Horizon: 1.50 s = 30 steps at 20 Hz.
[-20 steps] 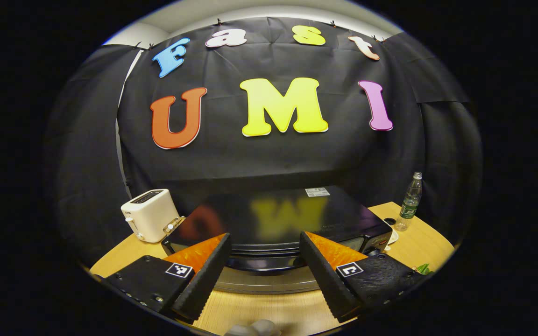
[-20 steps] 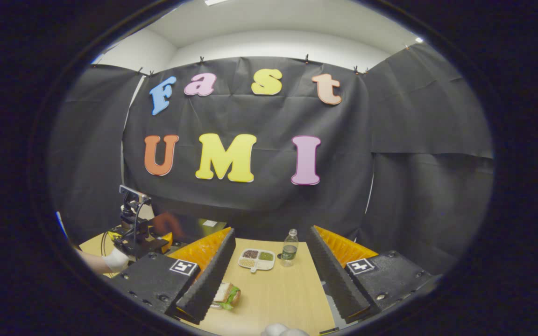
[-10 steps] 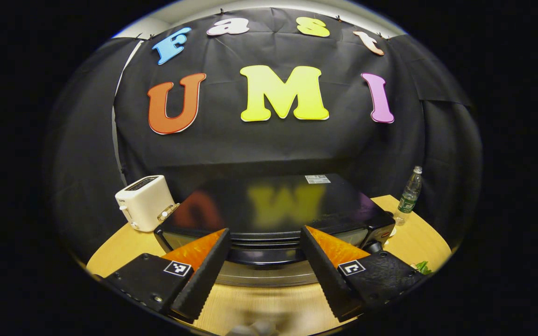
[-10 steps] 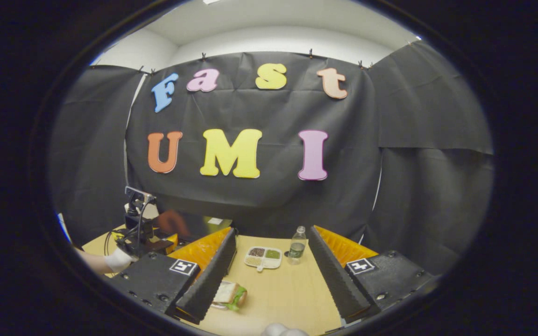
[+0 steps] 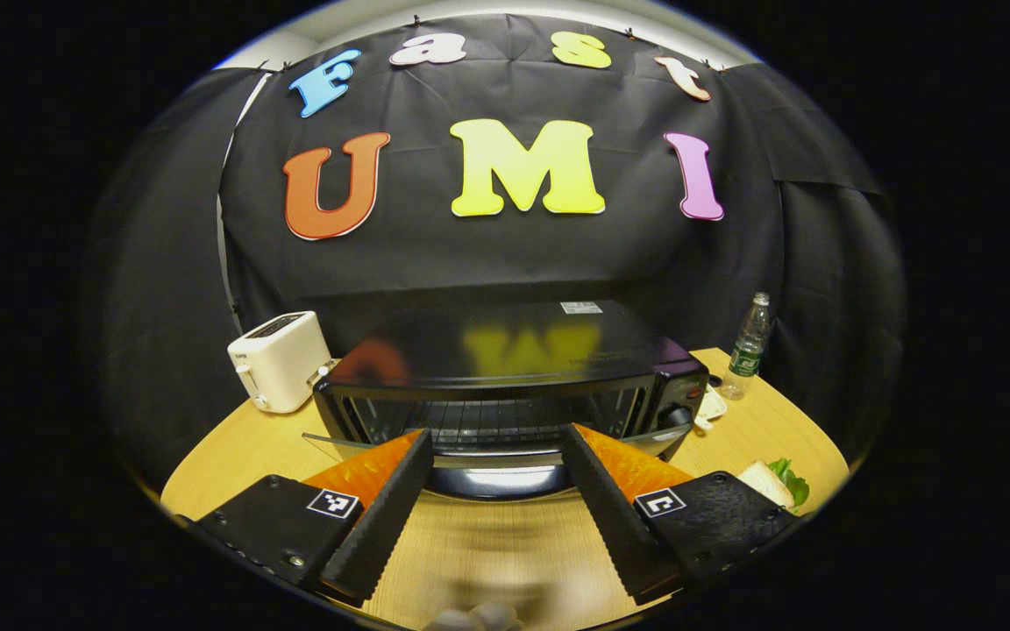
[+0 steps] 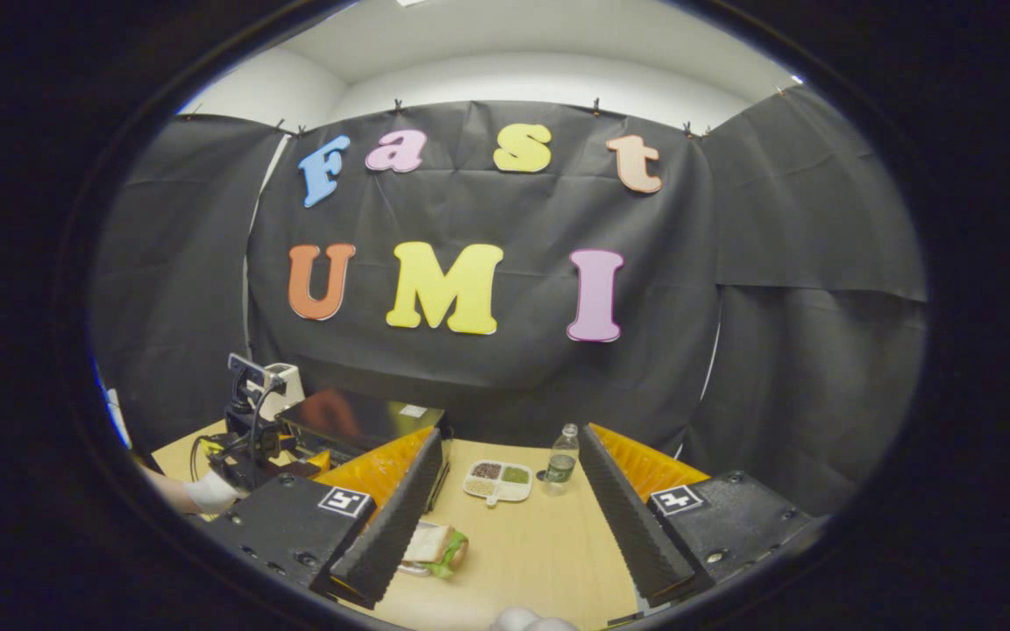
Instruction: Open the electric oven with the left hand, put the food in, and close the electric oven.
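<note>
Since the earlier frame, left gripper [image 5: 494,491] has drawn back from oven [image 5: 505,377], whose door now hangs partly open. Both jaws spread, empty. Right gripper [image 6: 509,504] hovers level over tabletop [image 6: 540,543], sandwich [image 6: 439,549] beside its left finger.

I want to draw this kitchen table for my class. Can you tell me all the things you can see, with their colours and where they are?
Electric oven: one, black, middle of the table, door pulled down open.
Toaster: one, cream white, beside the oven's left end in the left gripper view.
Water bottle: one, clear with green label, far right corner of the table.
Sandwich: one, bread with green lettuce, near table edge.
Snack tray: one, white, dark and green fillings, beside the bottle.
Table: one, light wood.
Left gripper: black and orange, open, before the oven.
Right gripper: black and orange, open, above the table.
Hand: one, white glove, holding the left gripper.
</note>
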Motion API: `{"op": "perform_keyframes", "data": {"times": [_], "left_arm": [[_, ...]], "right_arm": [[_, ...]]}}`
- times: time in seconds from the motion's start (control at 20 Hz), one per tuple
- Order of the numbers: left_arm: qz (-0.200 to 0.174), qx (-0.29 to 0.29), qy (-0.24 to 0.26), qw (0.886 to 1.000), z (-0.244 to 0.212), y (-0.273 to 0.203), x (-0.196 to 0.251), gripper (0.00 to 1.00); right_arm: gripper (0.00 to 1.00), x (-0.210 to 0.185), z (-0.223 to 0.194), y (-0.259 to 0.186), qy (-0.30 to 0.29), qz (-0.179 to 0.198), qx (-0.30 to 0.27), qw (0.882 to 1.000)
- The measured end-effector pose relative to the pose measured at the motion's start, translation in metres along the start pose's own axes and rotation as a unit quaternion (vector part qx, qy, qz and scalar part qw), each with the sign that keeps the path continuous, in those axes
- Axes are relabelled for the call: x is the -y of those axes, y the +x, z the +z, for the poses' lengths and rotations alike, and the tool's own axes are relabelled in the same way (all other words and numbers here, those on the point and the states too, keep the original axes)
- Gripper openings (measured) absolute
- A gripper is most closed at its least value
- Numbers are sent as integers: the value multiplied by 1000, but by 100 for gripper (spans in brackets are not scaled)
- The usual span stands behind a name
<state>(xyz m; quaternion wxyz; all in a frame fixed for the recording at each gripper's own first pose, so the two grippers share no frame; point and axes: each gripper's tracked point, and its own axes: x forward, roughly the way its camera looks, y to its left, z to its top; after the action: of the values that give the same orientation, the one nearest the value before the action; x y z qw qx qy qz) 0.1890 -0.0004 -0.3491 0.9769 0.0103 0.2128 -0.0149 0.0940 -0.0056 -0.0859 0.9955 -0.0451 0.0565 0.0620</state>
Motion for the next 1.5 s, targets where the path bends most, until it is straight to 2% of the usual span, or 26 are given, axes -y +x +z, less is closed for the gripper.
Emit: {"op": "perform_keyframes", "data": {"times": [0.2,0.25,0.3,0.65,1.15,1.5], "left_arm": [[-5,-15,-5,1000,-30,-24,3,98],[-6,-18,-5,1000,-37,-27,3,99],[-7,-20,-4,1000,-44,-31,4,98],[-4,-25,-3,1000,-80,-44,6,98],[-9,-118,-19,993,-175,-46,8,96],[-15,-109,-5,994,-176,-46,9,100]], "right_arm": [[97,-6,-6,-14,0,1,-3,1000],[100,-7,-8,-17,-1,1,-4,1000],[97,-8,-10,-20,-3,0,-6,1000],[97,-11,-29,-44,-12,-9,-26,1000],[98,-24,-57,-57,-15,-13,-57,998],[98,-30,-73,-54,-9,-14,-74,997]]}}
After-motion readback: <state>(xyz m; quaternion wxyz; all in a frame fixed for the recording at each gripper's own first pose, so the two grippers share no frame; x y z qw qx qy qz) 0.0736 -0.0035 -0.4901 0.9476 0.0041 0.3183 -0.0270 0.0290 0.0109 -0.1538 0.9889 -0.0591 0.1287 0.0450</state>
